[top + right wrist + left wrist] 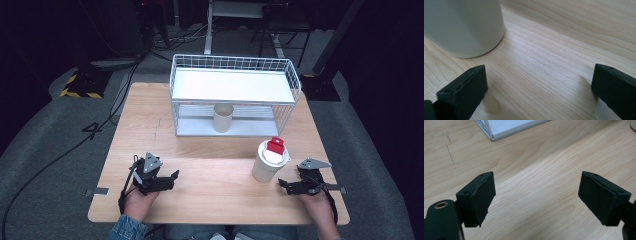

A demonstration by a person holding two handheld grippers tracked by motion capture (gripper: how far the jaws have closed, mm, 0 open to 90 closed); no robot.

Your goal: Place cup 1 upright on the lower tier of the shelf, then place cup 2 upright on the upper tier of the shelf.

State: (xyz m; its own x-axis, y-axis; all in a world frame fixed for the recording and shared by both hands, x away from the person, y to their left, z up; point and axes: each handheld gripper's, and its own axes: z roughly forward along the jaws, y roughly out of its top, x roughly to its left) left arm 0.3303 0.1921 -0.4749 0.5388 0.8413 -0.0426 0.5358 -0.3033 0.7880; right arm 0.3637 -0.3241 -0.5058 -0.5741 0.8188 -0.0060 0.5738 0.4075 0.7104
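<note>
**Two open grippers rest low beside a lidded cup**

Dark floor and trailing cables surround a light wooden table [210,150], with black equipment in shadow at the far end. On the table's far half stands a white wire rack [235,95] with a white shelf on top and a lower level beneath; a small beige cup [223,118] stands upright on that lower level, near its front edge.

Closer to the person, toward the right side, a larger cream cup [269,161] stands upright on the bare wood, closed with a white lid, and a red piece sits on top of the lid.

The right gripper [289,185] lies low at the table's near right, just beside the cream cup and not touching it. Its jaws stand wide apart with only bare wood between them; in the right gripper view the cup's rounded base [464,27] sits ahead and to the left of the jaws.

The left gripper [172,177] sits at the near left, well apart from the cream cup. Its jaws are likewise apart and hold nothing, with wood grain between them and a corner of the rack [506,127] ahead.
</note>
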